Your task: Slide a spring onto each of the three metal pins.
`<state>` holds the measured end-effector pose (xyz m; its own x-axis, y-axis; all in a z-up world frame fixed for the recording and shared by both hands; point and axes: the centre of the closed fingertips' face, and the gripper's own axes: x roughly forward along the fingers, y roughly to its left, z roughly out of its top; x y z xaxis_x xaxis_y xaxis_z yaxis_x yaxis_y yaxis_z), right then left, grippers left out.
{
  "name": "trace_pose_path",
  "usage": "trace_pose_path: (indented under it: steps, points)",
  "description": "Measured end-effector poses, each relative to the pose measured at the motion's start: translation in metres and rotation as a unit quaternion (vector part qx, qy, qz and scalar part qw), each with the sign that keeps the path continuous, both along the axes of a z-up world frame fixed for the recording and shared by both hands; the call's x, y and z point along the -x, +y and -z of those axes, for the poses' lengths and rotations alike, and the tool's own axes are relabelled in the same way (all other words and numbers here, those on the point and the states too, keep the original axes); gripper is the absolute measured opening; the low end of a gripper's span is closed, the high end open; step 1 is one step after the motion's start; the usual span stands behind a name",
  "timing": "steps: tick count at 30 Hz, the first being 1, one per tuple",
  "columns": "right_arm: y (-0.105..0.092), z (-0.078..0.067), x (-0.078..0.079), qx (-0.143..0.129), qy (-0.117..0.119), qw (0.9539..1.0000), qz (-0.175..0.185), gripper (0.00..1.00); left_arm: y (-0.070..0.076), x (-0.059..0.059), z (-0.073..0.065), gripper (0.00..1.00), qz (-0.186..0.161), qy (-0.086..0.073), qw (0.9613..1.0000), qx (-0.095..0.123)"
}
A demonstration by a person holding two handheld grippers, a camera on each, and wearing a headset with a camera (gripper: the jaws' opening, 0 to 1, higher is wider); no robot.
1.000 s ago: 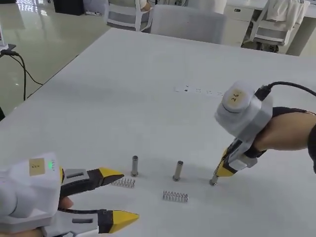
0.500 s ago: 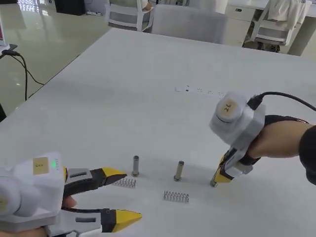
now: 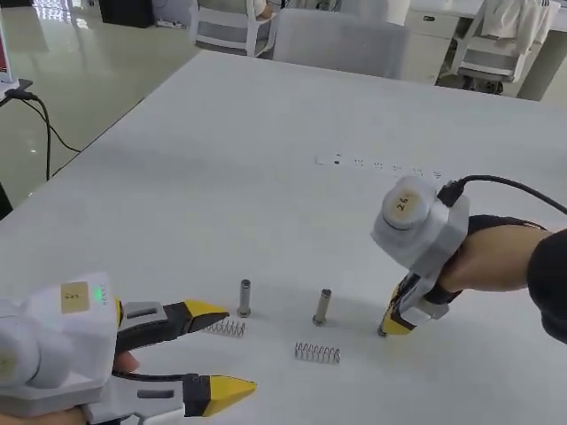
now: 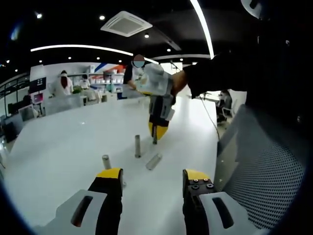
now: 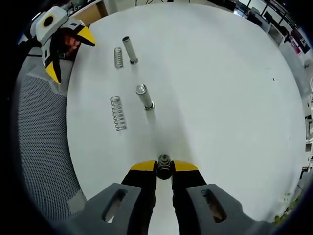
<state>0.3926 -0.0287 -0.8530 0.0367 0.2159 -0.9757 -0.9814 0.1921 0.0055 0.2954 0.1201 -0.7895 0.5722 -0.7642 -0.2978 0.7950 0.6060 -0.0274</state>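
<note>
A: Near the front edge of the white table (image 3: 266, 159), what stands?

B: Item: left grey metal pin (image 3: 244, 297), upright. Item: middle metal pin (image 3: 322, 306), upright, to its right. Item: left loose wire spring (image 3: 221, 328), lying flat just beside the left pin. Item: middle loose spring (image 3: 317, 353), flat, nearer the edge than the middle pin.

A: And the tongs?

B: Right tongs (image 5: 164, 169): closed on a third coil spring (image 5: 164, 165), tips down at the table, right of the row. Left tongs (image 3: 232, 350): jaws apart, holding nothing, towards the front-left corner.
</note>
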Motion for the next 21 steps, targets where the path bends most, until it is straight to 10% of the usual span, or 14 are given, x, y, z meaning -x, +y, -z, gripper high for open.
trace_pose_path:
  steps: [21]
  points:
    - [0.012, -0.023, 0.001, -0.047, -0.045, 0.9976, -0.025, 0.28, -0.003, 0.001, 0.000, 0.43, 0.004, -0.001, 1.0000, -0.001]
